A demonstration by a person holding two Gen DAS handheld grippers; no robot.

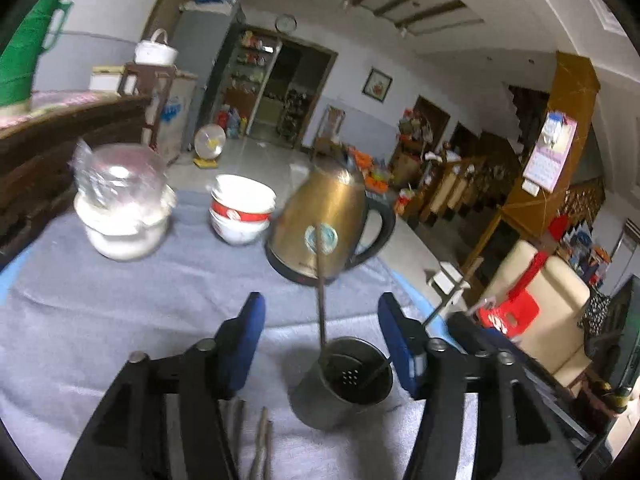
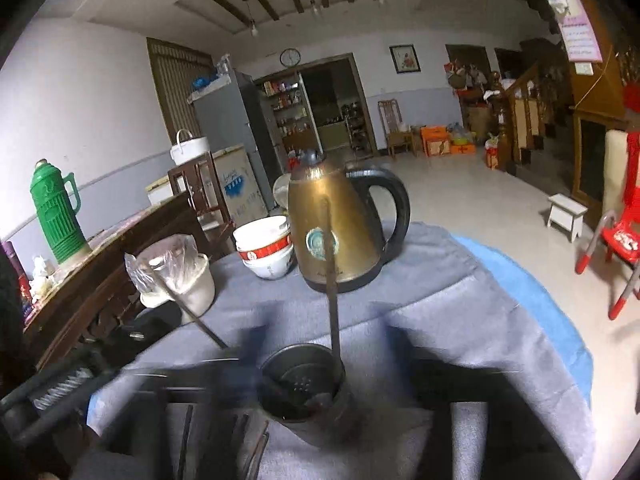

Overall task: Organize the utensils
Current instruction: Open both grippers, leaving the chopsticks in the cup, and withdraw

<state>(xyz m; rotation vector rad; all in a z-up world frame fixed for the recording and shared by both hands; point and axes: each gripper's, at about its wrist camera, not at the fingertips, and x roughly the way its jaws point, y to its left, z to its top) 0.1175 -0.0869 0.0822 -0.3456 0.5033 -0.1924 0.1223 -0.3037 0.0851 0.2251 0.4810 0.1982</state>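
A dark metal utensil holder (image 1: 346, 384) stands on the grey cloth, seen also in the right wrist view (image 2: 304, 390). Two long utensils stand in it: one upright handle (image 1: 320, 280) (image 2: 331, 280) and one leaning handle (image 1: 444, 304) (image 2: 188, 304). My left gripper (image 1: 322, 328) is open, its blue fingers (image 1: 246, 336) either side of the holder from above. Loose chopsticks (image 1: 262, 444) (image 2: 256, 452) lie on the cloth below it. My right gripper (image 2: 320, 344) is motion-blurred around the holder; its jaws look apart and empty.
A brass electric kettle (image 1: 332, 220) (image 2: 340, 224), stacked red-and-white bowls (image 1: 242, 210) (image 2: 266, 246) and a plastic-covered white container (image 1: 120, 204) (image 2: 180, 276) stand behind the holder. A green thermos (image 2: 56, 212) sits on a sideboard. The table edge drops off at the right.
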